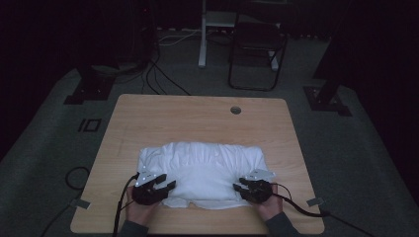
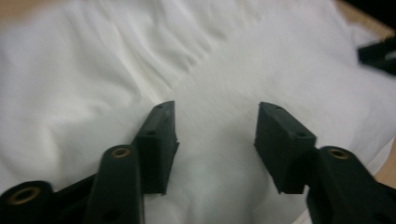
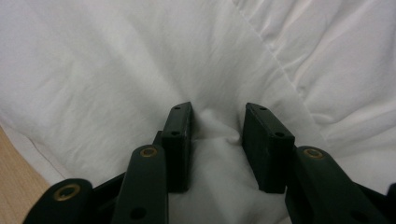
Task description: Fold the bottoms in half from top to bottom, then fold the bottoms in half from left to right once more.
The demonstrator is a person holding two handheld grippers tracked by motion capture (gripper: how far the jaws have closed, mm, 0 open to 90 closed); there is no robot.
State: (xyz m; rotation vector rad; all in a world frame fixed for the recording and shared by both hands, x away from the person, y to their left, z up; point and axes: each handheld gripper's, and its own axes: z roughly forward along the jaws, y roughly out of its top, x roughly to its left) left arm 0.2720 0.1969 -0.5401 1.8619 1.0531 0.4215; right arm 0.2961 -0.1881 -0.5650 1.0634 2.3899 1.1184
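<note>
A wooden table (image 1: pixel 148 118) filled the frame's centre. On its lower half lay a crumpled white cloth (image 1: pixel 202 170). The right gripper (image 3: pixel 217 123) pinched a raised fold of it at lower right; the left gripper (image 2: pixel 215 128) stood open over flat fabric, lower left.

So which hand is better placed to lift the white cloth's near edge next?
Right, probably. The right gripper has a bunched fold of the white cloth pinched between its jaws, while the left gripper stands open over flat cloth with nothing gathered.
</note>
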